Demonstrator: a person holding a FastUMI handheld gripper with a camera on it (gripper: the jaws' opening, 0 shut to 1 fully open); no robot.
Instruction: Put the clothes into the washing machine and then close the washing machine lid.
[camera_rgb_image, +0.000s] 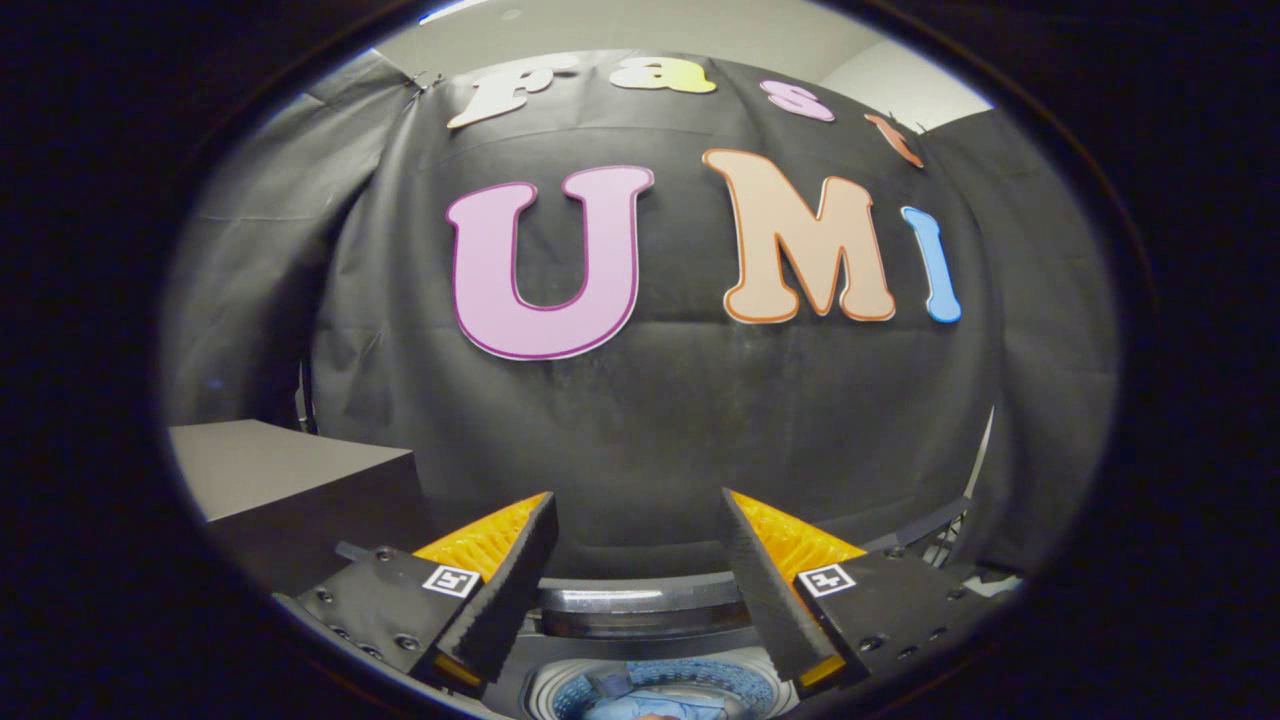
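Dim booth lit from above; a bright strip shows at the top. Fisheye bending curves the edges, which darken. A glare streak lies on the washing machine lid (640, 600).

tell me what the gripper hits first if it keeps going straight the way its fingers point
Probably the black cloth wall. The open gripper holds nothing, and the washing machine sits below that line, though depth is unclear.

The washing machine (640, 690) shows just its drum mouth and the dark raised lid (640, 610) between the parted fingers of the gripper (640, 560); its body is cut off below. The bluish clothes (650, 706) inside the drum are too cropped to tell their kind. The grey box (270, 470) beside the machine is cut off at its side.
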